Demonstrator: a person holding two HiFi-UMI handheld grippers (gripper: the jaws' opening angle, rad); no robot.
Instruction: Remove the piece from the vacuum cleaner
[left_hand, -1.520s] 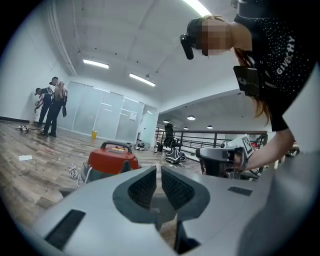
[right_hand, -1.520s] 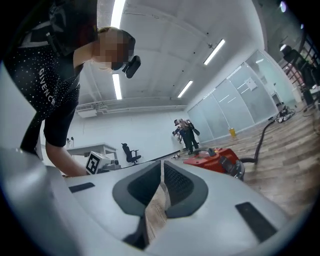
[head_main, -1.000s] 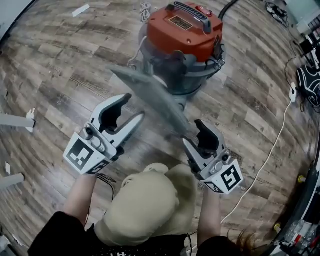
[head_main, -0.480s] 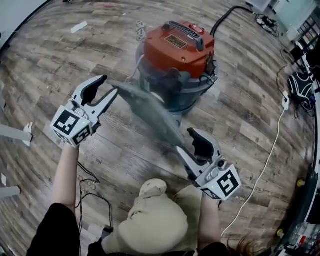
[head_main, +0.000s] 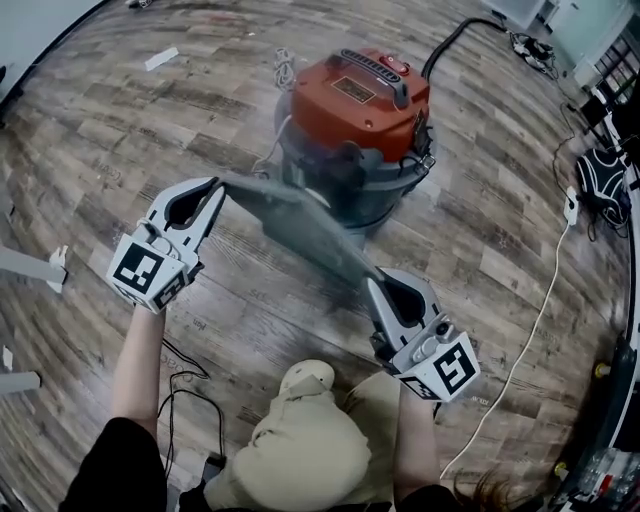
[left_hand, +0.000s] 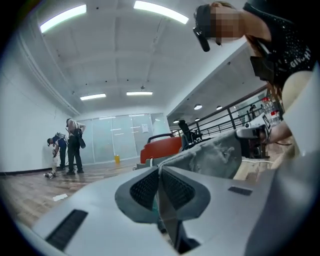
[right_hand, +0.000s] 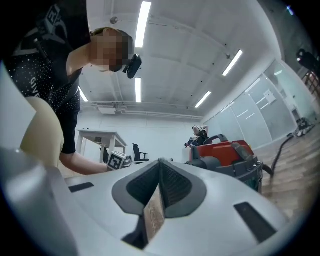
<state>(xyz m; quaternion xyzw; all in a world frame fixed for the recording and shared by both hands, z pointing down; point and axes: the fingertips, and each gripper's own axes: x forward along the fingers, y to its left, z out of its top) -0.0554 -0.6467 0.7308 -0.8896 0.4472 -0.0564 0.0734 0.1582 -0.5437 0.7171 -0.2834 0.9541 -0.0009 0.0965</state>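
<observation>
The vacuum cleaner (head_main: 360, 100) has an orange lid and a grey drum and stands on the wood floor ahead. A flat grey piece (head_main: 300, 225) stretches in the air in front of it, from upper left to lower right. My left gripper (head_main: 212, 190) is closing on the piece's left end. In the left gripper view the pads meet at my left gripper (left_hand: 159, 165), and the grey piece (left_hand: 220, 157) runs off to the right. My right gripper (head_main: 380, 285) is closing at the piece's right end. Its own view shows the jaws together at my right gripper (right_hand: 160, 161), with the cloth hidden.
A black hose (head_main: 455, 30) leaves the vacuum at the back. A white cable (head_main: 545, 300) crosses the floor at the right, near a black bag (head_main: 605, 165). Paper scraps (head_main: 160, 57) lie at the far left. Two people (left_hand: 70, 145) stand far off by a glass wall.
Both grippers' jaws stood wide apart before and are now closed at the piece's two ends. My left gripper swung out to the left. The piece now lies stretched between the grippers.
</observation>
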